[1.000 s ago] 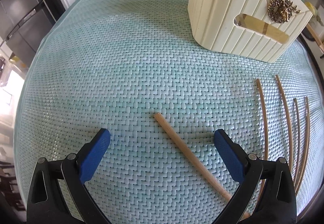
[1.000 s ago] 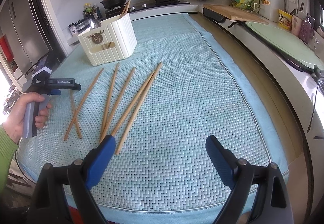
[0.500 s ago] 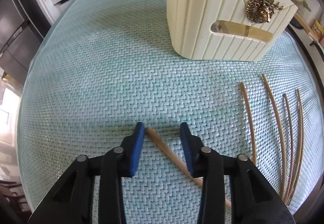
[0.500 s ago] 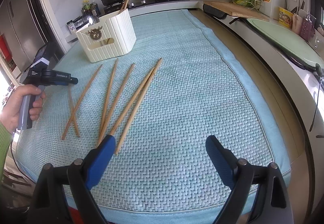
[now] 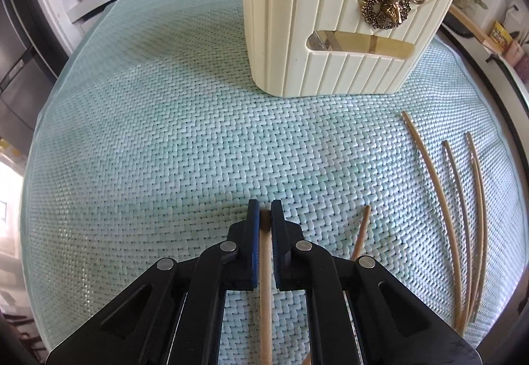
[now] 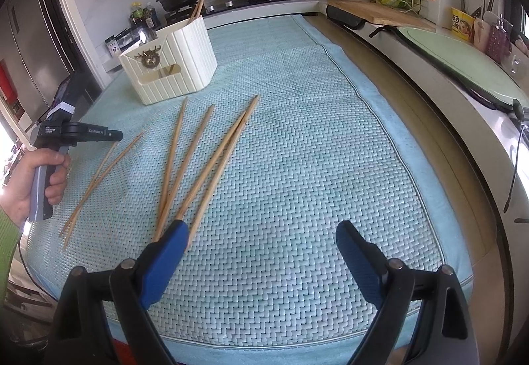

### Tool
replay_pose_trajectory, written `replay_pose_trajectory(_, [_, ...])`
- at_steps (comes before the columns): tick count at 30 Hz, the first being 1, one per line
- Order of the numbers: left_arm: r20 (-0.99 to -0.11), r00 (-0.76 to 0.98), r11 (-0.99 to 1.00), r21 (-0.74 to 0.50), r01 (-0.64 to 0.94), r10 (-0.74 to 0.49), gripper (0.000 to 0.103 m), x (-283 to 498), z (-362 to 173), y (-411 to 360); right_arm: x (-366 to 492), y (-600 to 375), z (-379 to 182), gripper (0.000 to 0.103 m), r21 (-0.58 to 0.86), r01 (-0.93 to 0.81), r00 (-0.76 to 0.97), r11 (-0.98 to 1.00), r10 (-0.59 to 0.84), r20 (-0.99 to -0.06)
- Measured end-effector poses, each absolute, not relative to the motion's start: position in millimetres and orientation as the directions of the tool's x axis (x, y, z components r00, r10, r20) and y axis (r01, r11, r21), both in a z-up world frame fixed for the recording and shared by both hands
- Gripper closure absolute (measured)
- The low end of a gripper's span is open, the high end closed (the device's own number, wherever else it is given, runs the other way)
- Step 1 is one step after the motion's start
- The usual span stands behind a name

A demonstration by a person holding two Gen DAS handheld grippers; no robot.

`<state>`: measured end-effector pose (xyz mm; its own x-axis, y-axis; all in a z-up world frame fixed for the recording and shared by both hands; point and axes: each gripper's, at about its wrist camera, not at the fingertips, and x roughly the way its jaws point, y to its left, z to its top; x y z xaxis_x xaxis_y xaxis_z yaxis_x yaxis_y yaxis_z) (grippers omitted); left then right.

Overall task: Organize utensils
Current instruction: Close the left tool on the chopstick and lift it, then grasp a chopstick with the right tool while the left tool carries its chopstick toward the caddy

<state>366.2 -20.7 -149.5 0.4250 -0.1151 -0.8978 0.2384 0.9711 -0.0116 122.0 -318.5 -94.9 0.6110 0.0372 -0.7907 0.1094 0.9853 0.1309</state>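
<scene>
On the pale green woven mat (image 5: pixel 165 150), the left gripper (image 5: pixel 263 216) has just closed its blue pads onto the end of one wooden chopstick (image 5: pixel 265 282), which runs back between the black arms toward the camera. A second chopstick (image 5: pixel 361 229) lies just right of it, partly hidden under the gripper's arm, and four more loose chopsticks (image 5: pixel 459 200) lie farther right on the mat, well apart from the gripped one. Ahead stands a cream ribbed utensil holder (image 5: pixel 297 34) with a brass deer-head ornament (image 5: pixel 386 3) on its front, and chopstick tips show above its rim. From the right wrist view, the right gripper (image 6: pixel 263 249) hovers over the near end of the mat with its jaws wide apart and nothing between them. The person's hand (image 6: pixel 29 186) grips the left tool's handle; white lettering on its black body is partly legible, seemingly "GenRobot.AI", with smaller lines beside it too tiny to make out. A yellow cup (image 6: pixel 461 23) on the far counter carries printed characters that cannot be read.
</scene>
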Motion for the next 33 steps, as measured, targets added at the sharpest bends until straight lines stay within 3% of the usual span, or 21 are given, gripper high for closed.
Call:
replay_pose_trajectory(9, [-0.874, 0.449, 0.971, -0.088, 0.223, -0.183, 0.098, 362.3, -125.5, -5.4, 177.3, -335.9, -78.8, 0.011, 0.177, 0.069, 0.611, 0.982, 0.099, -0.786])
replay_pose_trajectory(15, [-0.859, 0.463, 0.968, -0.132, 0.211, -0.218, 0.098, 358.0, -109.4, 13.4, 259.3, -353.4, -73.5, 0.013, 0.338, 0.093, 0.552, 0.936, 0.234, -0.8])
replay_pose_trajectory(17, [-0.864, 0.451, 0.967, -0.137, 0.213, -0.222, 0.098, 356.9, -109.6, 17.0, 283.1, -354.2, -79.9, 0.023, 0.367, 0.121, 0.523, 0.922, 0.255, -0.813])
replay_pose_trajectory(21, [-0.87, 0.448, 0.972, -0.131, 0.196, -0.207, 0.098, 357.5, -114.7, 23.0, 324.8, -357.7, -104.7, 0.056, 0.426, 0.183, 0.441, 0.886, 0.313, -0.841])
replay_pose_trajectory(31, [-0.867, 0.451, 0.973, -0.146, 0.177, -0.212, 0.098, 364.1, -116.4, 31.6, 367.1, -334.8, -140.3, 0.067, 0.283, 0.242, 0.356, 0.928, 0.186, -0.916])
replay_pose_trajectory(32, [-0.866, 0.453, 0.973, -0.144, 0.178, -0.211, 0.098, 363.4, -115.5, 30.6, 368.6, -332.5, -141.1, 0.073, 0.264, 0.258, 0.353, 0.929, 0.164, -0.921])
replay_pose_trajectory(33, [-0.865, 0.455, 0.973, -0.145, 0.178, -0.212, 0.098, 362.0, -114.2, 29.5, 369.1, -331.1, -141.2, 0.087, 0.244, 0.278, 0.348, 0.929, 0.139, -0.927])
